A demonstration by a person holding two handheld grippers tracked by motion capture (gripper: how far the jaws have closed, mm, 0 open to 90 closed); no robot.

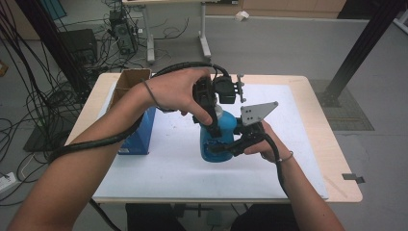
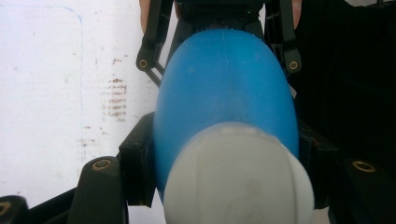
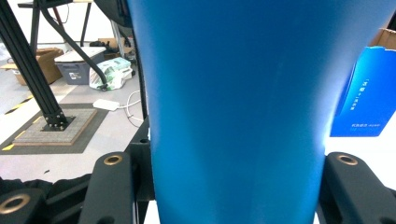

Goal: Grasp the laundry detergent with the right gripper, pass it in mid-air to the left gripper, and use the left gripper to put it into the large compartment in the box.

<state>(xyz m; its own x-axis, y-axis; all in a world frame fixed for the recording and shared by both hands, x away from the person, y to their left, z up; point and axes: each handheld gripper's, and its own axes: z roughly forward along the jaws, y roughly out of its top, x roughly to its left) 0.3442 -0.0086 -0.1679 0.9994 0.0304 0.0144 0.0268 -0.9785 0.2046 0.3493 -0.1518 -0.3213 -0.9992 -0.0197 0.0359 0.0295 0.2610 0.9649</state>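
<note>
Here both grippers were clamped on the blue bottle (image 1: 215, 139) at frame centre: left gripper (image 1: 210, 117) w/ jaws near its white cap (image 2: 238, 179), right gripper (image 1: 231, 146) on its body; uneven twisting could probably slip it.

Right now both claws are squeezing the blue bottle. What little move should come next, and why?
Probably twist the white cap. The right gripper is shut on the blue bottle low on its body, holding it upright on the table. The left gripper is clamped at the bottle's top, around the cap end, so unscrewing looks likely.
</note>
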